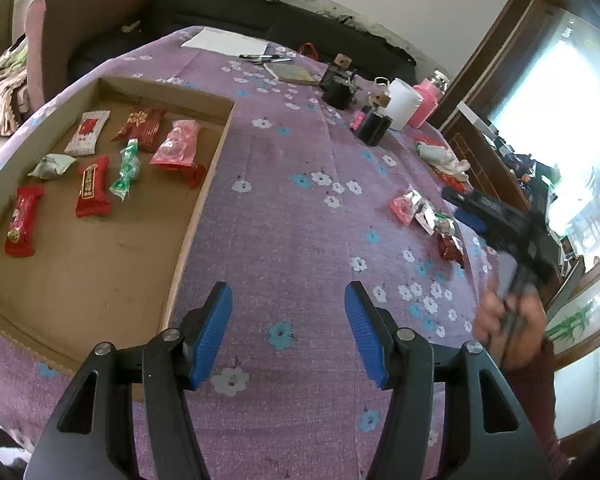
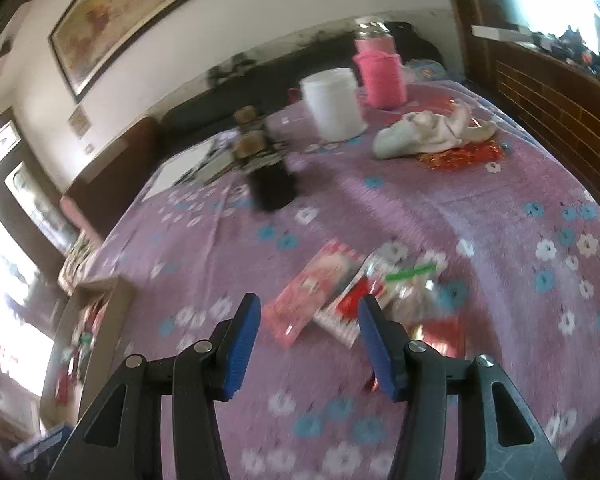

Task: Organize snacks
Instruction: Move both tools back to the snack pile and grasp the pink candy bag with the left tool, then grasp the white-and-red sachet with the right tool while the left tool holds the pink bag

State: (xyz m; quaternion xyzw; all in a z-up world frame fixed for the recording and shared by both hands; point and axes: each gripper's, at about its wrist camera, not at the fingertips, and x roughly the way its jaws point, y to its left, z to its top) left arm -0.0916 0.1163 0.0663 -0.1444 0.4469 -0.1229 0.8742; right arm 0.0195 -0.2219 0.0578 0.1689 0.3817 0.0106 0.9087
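Purple cloth with white and blue flowers [image 1: 300, 208] covers the table in the left wrist view. A shallow cardboard tray [image 1: 204, 184] lies at the left of the frame, and seven wrapped snacks are spread over its floor: a white packet [image 1: 87, 133], a dark red one [image 1: 142, 126], a pink one [image 1: 176, 144], a green twisted sweet [image 1: 127, 168], a pale packet [image 1: 51, 165] and two red bars [image 1: 94, 188] [image 1: 21, 226]. At the bottom of the frame the left gripper [image 1: 288, 300] hangs over bare cloth just right of the tray, its blue pads apart with nothing between them. At the right, a small heap of loose snacks [image 1: 424, 216] lies on the cloth, and beside it a hand [image 1: 508, 320] holds the right gripper [image 1: 466, 204], blurred. A white tub [image 1: 402, 104] and a pink container [image 1: 426, 104] stand at the upper right.

Blur softens the right wrist view. The right gripper [image 2: 310, 340] is low in the frame with jaws apart, empty, above the cloth [image 2: 420, 200]. Just beyond its tips lies the heap: a pink packet [image 2: 316, 288], a red and white one [image 2: 352, 308] and a clear wrapper with a green strip [image 2: 410, 276]. A crumpled white cloth [image 2: 432, 132] lies at the upper right.
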